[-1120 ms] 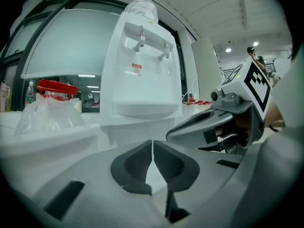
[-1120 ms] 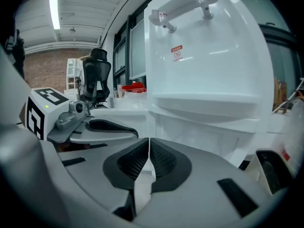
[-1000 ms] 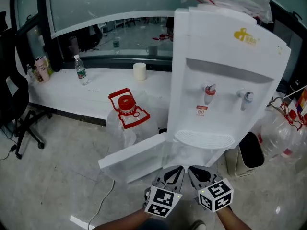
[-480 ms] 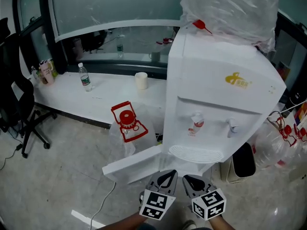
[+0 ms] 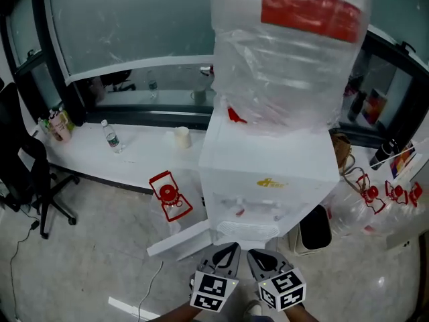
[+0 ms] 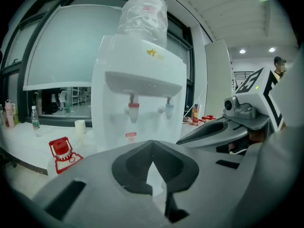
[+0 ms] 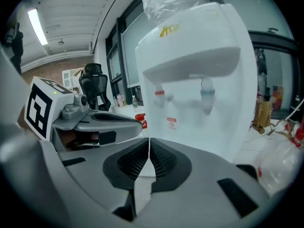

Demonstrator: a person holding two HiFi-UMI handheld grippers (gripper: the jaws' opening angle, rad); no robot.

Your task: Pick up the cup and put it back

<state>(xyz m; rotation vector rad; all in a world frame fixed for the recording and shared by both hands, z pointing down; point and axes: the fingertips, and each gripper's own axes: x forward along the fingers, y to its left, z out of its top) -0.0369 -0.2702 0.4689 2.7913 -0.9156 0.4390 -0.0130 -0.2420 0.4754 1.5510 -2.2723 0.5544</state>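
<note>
Office corner: pale stone floor (image 5: 87,260), big dark-framed window (image 5: 120,25) across the upper left, and a white ledge (image 5: 134,158) running under it.

- White water dispenser (image 5: 268,166) sits mid-frame, with a plastic-wrapped bottle (image 5: 288,52) upside down on top. Its lower cabinet door (image 5: 181,239) swings open toward the lower left, with the edge just ahead of the grippers.
- Cup (image 5: 181,137) stands upright on the ledge, left of the dispenser's top corner and back from the ledge's front edge. It is well apart from both grippers.
- A small water bottle (image 5: 108,134) stands further left on the same ledge, clear of the cup.
- A red-capped jug (image 5: 167,196) sits on the floor between the ledge and the dispenser, just left of the open door.
- Office chair (image 5: 27,180) is at the far left; a dark bin (image 5: 313,227) is tight against the dispenser's right side.
- Open floor fills the lower left, crossed only by a thin cable (image 5: 153,284).
- Left gripper (image 5: 224,257) and right gripper (image 5: 263,260) sit side by side at the bottom centre, aimed at the dispenser front. Both have their jaws pressed together with nothing in them.
</note>
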